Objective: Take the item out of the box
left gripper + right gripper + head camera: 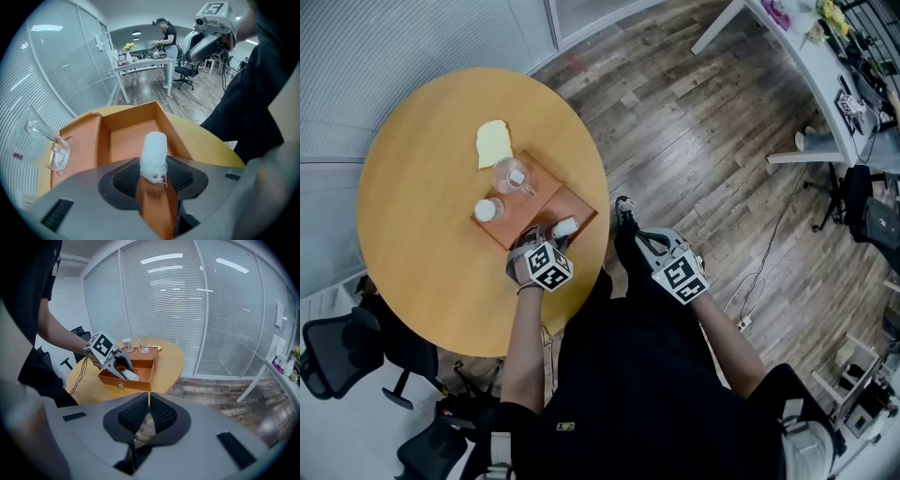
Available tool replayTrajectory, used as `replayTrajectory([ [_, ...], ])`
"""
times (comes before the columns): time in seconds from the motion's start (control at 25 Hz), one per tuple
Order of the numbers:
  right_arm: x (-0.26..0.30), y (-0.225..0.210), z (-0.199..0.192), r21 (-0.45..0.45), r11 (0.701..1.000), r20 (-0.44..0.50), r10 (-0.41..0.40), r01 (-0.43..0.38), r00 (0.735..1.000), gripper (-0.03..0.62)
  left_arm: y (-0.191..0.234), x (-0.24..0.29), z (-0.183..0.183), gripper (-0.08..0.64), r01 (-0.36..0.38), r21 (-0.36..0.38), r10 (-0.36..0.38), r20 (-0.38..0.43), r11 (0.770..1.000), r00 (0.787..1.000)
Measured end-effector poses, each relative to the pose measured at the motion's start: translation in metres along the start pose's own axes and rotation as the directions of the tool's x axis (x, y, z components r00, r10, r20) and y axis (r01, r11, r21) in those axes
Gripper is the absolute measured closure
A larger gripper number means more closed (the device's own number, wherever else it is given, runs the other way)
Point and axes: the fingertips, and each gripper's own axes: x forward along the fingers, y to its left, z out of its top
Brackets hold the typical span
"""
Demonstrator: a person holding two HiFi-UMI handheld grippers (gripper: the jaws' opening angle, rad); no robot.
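Head view: steeply down from above the person, onto the round surface (417, 239) and wood floor (694, 122). Left claw view: low and close over the open orange box (131, 116), facing the office beyond. Right claw view: off the surface, farther back, facing that same box and the left claw (125, 373).

— Was anything legible?

— No. The left cube (548, 266) and the right cube (680, 276) bore only black-and-white square markers, patterns rather than letters.

— And the clothing?

— A small yellowish emblem (565, 427) sat on the black top, too small to read.

— Any signs?

— A white plate (100, 44) hung on the glass wall, but it was too blurred to make out.
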Motion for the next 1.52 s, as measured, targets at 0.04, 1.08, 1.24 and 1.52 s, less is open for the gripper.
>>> replayTrajectory([
  [0.04,0.000,0.000,0.000,0.000,1.000,0.003,0.002,-0.002,1.000,0.583,0.001,-0.002,0.001,0.382,-0.006,-0.005,0.006,0.004,1.000,1.000],
  [1.08,-0.001,0.044,0.028,-0.101,0.994,0.057,0.053,-0.048,0.997,0.583,-0.002,-0.075,-0.002,0.385,-0.111,-0.167,0.134,0.135,0.980,0.982],
  [1.24,-0.001,0.052,0.035,-0.114,0.993,0.058,0.048,-0.041,0.997,0.583,-0.006,-0.088,-0.005,0.385,-0.123,-0.201,0.156,0.159,0.972,0.975],
  [1.52,0.002,0.072,0.045,-0.091,0.994,0.117,0.071,-0.060,0.991,0.583,-0.017,-0.102,-0.013,0.385,-0.122,-0.250,0.173,0.195,0.960,0.965],
])
